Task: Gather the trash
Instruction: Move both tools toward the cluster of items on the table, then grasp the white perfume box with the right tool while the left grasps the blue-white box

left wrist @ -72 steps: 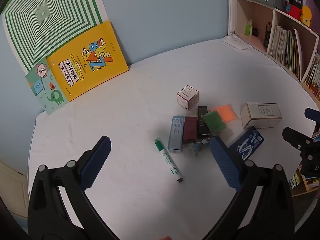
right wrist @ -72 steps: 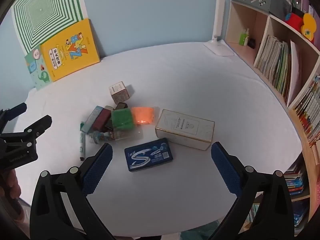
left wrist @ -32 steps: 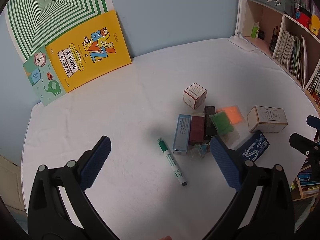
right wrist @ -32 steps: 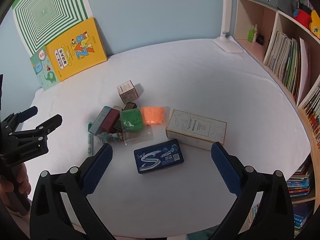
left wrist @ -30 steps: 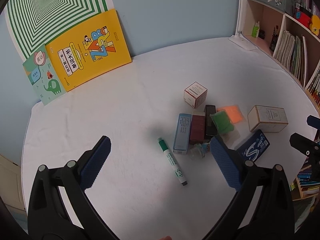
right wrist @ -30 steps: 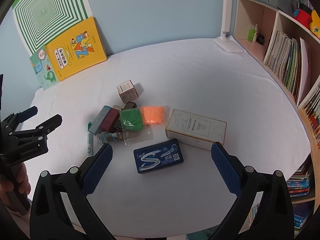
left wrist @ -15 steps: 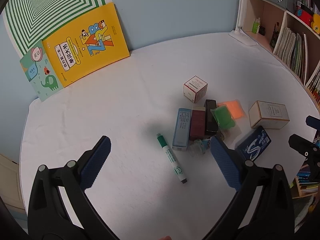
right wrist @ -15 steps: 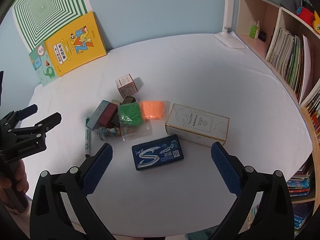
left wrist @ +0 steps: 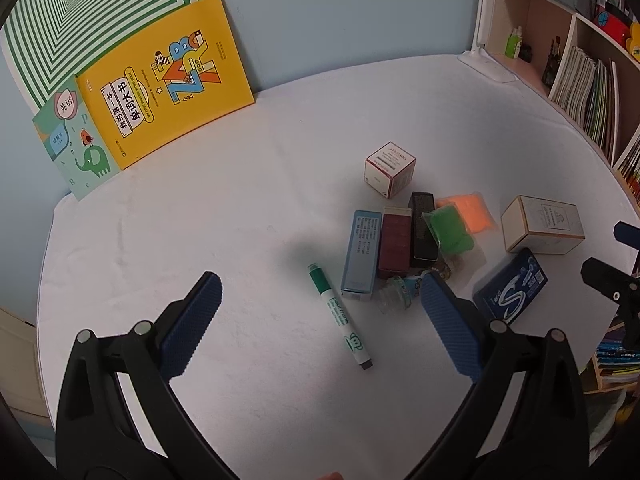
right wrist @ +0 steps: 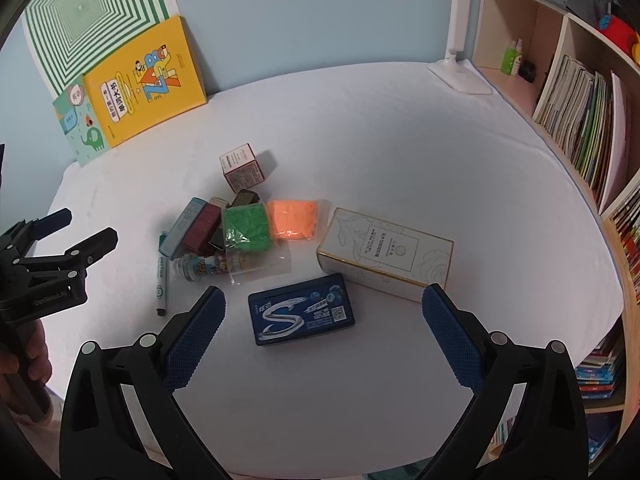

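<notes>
1. The left hand-held gripper (left wrist: 318, 300) is hovering above the white bench (left wrist: 240, 208) with its jaws spread wide and nothing between them; a green marker (left wrist: 340, 318) is lying on the cloth between its fingers as this camera sees it.
2. The right hand-held gripper (right wrist: 320, 308) is likewise gaping wide and empty, hanging over a dark blue gum pack (right wrist: 302, 314).
3. The trash is sitting in a loose cluster near the middle of the bench: a light blue box (left wrist: 360, 256), a maroon box (left wrist: 395, 238) and a black box (left wrist: 422, 226) are lying side by side, touching.
4. A green bag (right wrist: 246, 226) and an orange bag (right wrist: 294, 218) are resting just beside each other, the green one overlapping the black box.
5. A small cube box (right wrist: 242, 167) is standing just behind the cluster, and a cream box (right wrist: 386, 254) is lying to the right, just behind the gum pack.
6. A small clear bottle (right wrist: 204, 268) is lying on its side in front of the boxes, near the marker.
7. A yellow book (left wrist: 164, 80) is leaning against the blue wall.
</notes>
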`<state>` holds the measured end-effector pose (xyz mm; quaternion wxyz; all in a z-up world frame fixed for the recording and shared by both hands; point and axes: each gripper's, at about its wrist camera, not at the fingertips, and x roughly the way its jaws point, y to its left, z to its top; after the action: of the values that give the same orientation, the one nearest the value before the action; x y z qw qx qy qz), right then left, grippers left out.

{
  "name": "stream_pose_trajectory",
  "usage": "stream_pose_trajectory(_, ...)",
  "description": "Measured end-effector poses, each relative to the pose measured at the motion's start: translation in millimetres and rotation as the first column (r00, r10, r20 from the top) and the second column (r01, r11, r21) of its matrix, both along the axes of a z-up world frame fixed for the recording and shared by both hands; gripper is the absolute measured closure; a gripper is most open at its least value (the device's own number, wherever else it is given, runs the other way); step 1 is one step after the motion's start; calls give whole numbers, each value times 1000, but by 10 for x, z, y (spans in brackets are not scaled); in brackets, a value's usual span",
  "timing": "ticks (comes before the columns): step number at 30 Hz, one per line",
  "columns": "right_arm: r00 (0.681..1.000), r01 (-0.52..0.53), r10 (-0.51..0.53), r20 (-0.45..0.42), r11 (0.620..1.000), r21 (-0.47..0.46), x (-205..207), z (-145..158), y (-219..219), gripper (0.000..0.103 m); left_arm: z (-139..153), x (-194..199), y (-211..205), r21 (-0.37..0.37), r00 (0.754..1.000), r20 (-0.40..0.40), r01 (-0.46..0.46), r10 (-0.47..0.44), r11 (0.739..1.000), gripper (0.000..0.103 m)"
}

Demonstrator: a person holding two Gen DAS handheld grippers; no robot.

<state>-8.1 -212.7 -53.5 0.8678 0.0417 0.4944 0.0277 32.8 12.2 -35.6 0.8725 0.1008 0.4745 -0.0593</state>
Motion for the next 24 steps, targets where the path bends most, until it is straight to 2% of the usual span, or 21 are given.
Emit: stream_pose_trajectory(24, 995, -38, 38, -95, 999, -5, 349, -366, -288, 6, -347, 251, 32, 7, 991, -124, -45, 45, 999, 6)
